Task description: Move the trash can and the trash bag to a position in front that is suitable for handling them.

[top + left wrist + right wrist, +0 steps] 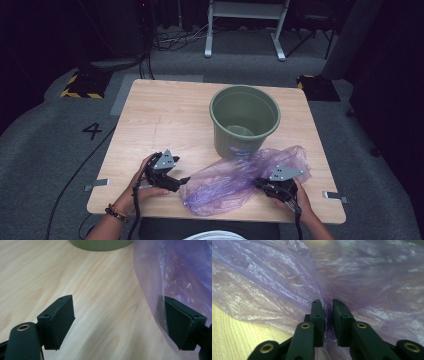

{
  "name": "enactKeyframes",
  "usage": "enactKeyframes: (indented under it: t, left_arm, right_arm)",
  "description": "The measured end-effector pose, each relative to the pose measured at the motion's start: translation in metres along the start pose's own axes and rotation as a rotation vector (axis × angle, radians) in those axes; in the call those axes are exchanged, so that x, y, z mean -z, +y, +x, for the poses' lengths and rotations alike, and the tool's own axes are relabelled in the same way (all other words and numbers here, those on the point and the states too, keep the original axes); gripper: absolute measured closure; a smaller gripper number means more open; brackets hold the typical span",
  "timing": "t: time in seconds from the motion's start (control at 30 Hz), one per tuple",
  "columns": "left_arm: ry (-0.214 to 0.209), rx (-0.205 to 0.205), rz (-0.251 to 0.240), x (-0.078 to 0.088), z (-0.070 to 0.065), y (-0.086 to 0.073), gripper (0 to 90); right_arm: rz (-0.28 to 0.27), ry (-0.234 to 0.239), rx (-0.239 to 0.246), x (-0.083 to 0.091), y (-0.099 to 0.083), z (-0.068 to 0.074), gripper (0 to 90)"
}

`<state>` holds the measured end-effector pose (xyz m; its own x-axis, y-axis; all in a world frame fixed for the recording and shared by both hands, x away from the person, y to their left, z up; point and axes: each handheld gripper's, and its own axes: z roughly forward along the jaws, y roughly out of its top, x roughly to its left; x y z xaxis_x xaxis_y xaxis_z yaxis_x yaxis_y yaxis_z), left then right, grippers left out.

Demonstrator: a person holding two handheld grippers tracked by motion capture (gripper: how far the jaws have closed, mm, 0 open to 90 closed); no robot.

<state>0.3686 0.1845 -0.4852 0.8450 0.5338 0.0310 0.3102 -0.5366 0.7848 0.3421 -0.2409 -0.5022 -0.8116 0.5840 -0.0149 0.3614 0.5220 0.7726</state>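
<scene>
Right gripper view, gripper (327,307) pinching bag (287,277)

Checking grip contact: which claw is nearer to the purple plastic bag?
Right. The right claw is shut on a fold of the purple plastic bag; the left claw stands open at the bag's edge, gripping nothing.

black tools (184,181), beaded wristband (116,212)

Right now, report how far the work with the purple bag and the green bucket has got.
Early stage. Done: the purple plastic bag lies crumpled on the table against the green bucket, which looks empty and unlined. In hand: the right claw is pinched shut on a fold of the film; the left claw stands open at the bag's edge, gripping nothing. Left: probably opening the bag and fitting it into the bucket.
</scene>
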Motion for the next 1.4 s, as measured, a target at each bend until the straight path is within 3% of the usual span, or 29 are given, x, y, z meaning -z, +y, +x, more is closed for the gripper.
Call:
enactKeyframes:
  t: [0.03, 0.1, 0.2, 0.23, 0.27, 0.37, 0.4, 0.43, 0.47, 0.5, 0.53, 0.57, 0.6, 0.7, 0.9, 1.13, 1.4]
  left_arm:
    - [0.031, 0.010, 0.018, 0.003, 0.006, -0.006, 15.9]
    - [0.040, 0.027, 0.040, 0.005, 0.012, -0.011, 16.0]
    - [0.037, 0.053, 0.034, 0.007, 0.017, -0.014, 16.2]
    - [0.037, 0.077, -0.012, 0.015, 0.019, -0.013, 16.2]
    - [0.037, 0.077, -0.012, 0.015, 0.019, -0.013, 16.2]
    - [0.036, 0.134, -0.159, 0.035, 0.018, -0.004, 16.1]
    - [0.036, 0.134, -0.159, 0.035, 0.018, -0.004, 16.1]
    - [0.071, 0.087, -0.145, 0.035, 0.011, -0.001, 16.1]
    - [0.071, 0.087, -0.145, 0.035, 0.011, -0.001, 16.1]
    - [0.092, 0.056, -0.111, 0.033, 0.010, -0.001, 16.5]
    - [0.092, 0.056, -0.111, 0.033, 0.010, -0.001, 16.6]
    - [0.121, 0.049, -0.070, 0.029, 0.013, -0.006, 16.6]
    - [0.121, 0.049, -0.070, 0.029, 0.013, -0.006, 16.9]
    - [0.151, 0.060, 0.008, 0.023, 0.022, -0.018, 17.4]
    - [0.132, 0.064, 0.068, 0.019, 0.029, -0.026, 18.0]
    - [0.098, 0.041, 0.081, 0.015, 0.026, -0.026, 18.0]
    - [0.078, 0.060, 0.104, 0.009, 0.027, -0.030, 16.6]
  right_arm:
    - [0.001, -0.010, -0.003, 0.001, -0.001, -0.001, 86.3]
    - [0.001, -0.011, -0.009, 0.002, -0.001, -0.003, 87.8]
    - [0.001, -0.017, -0.016, 0.002, -0.002, -0.004, 89.2]
    - [0.002, -0.025, -0.019, 0.003, -0.002, -0.006, 89.9]
    - [0.001, -0.028, -0.024, 0.003, -0.003, -0.008, 89.9]
    - [0.001, -0.033, -0.025, 0.003, -0.003, -0.010, 90.0]
    - [0.001, -0.033, -0.025, 0.003, -0.003, -0.010, 90.0]
    - [0.000, -0.035, -0.015, 0.002, -0.002, -0.009, 90.0]
    - [0.000, -0.035, -0.015, 0.002, -0.002, -0.009, 90.0]
    - [0.000, -0.030, -0.014, 0.002, -0.001, -0.010, 90.0]
    - [0.000, -0.030, -0.014, 0.002, -0.001, -0.010, 90.0]
    - [-0.001, -0.030, -0.018, 0.002, -0.001, -0.010, 90.0]
    - [-0.001, -0.030, -0.018, 0.002, -0.001, -0.010, 90.0]
    - [-0.008, -0.036, -0.029, 0.004, -0.003, -0.013, 90.0]
    - [-0.029, -0.047, -0.064, 0.009, -0.007, -0.019, 90.0]
    - [-0.040, -0.064, -0.089, 0.014, -0.010, -0.023, 90.0]
    - [-0.047, -0.078, -0.100, 0.019, -0.013, -0.026, 90.0]
